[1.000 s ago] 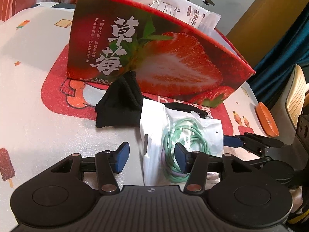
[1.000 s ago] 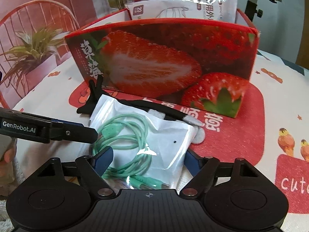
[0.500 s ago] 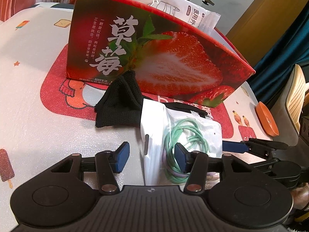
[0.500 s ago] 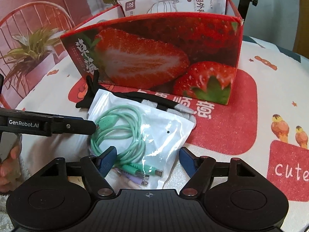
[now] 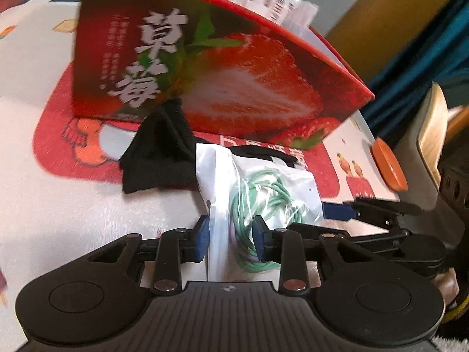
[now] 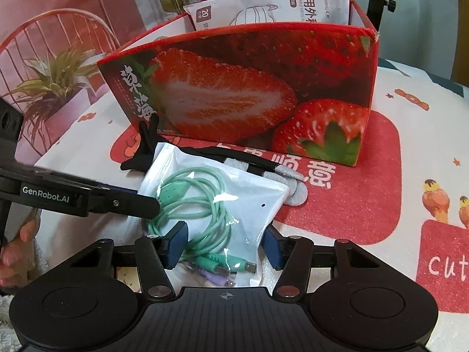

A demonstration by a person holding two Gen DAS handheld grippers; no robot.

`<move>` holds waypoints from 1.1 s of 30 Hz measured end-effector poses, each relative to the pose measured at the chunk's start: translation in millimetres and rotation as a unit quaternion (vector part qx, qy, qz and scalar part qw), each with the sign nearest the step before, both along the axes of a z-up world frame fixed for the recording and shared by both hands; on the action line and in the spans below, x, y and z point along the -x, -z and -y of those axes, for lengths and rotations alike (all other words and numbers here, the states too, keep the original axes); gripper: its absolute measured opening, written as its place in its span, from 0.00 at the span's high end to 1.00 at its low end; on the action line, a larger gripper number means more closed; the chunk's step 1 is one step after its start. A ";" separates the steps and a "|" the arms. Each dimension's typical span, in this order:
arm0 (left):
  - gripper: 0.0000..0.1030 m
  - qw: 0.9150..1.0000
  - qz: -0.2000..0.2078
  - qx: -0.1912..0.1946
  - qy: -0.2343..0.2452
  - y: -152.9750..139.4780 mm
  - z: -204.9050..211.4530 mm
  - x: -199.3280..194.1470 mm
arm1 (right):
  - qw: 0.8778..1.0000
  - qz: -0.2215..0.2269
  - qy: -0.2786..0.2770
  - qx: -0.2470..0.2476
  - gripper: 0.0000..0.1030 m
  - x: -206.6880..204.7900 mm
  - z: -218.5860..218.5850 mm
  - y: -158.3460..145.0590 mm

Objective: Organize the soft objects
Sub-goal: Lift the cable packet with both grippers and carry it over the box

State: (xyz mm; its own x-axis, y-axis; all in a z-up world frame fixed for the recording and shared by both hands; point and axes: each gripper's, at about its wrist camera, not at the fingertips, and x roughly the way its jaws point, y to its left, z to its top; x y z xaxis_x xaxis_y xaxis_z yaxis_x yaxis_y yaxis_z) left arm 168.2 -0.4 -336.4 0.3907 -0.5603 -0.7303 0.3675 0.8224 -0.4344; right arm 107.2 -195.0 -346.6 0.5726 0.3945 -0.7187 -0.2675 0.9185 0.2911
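The left view is motion-blurred; the cable bag [image 6: 217, 205] lies on the tablecloth [image 6: 381, 211] before the strawberry box [image 6: 263, 88], half covering a black sock [image 5: 159, 152]; left gripper [image 5: 230, 239] and right gripper [image 6: 225, 242] jaws closing around its edges; contact unclear

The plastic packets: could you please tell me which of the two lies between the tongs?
The clear cable packet with the coiled green cable, lying on the table between both closing tongs. The white mask packet stands inside the strawberry box.
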 end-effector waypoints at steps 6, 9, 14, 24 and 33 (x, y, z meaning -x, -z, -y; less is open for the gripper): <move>0.75 1.000 0.001 -0.002 0.020 -1.8 3.4 -9.6 | 1.000 0.005 0.008 -0.012 0.59 -1.4 4.0 -0.2; 0.83 1.000 0.007 0.001 0.023 -6.1 3.7 -4.5 | 1.000 0.014 0.013 -0.018 0.72 0.2 6.8 -5.4; 0.83 1.000 0.016 0.000 0.019 -11.9 -1.1 0.3 | 0.999 0.039 0.008 -0.015 0.80 3.5 5.0 -15.7; 0.83 0.998 0.061 0.036 -0.004 -60.1 -23.0 12.2 | 0.994 0.102 -0.003 -0.030 0.80 8.4 7.3 -57.3; 0.83 0.986 0.160 0.042 -0.019 -130.4 -28.6 10.4 | 0.981 0.189 -0.024 -0.029 0.80 -9.8 9.6 -129.1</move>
State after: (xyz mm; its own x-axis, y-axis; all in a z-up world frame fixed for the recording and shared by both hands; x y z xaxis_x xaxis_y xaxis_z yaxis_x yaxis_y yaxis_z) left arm 157.8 28.2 -206.0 0.6159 -0.5935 -0.5181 0.4659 0.8047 -0.3680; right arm 116.9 -204.6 -217.5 0.7744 0.4609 -0.4335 -0.4086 0.8874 0.2137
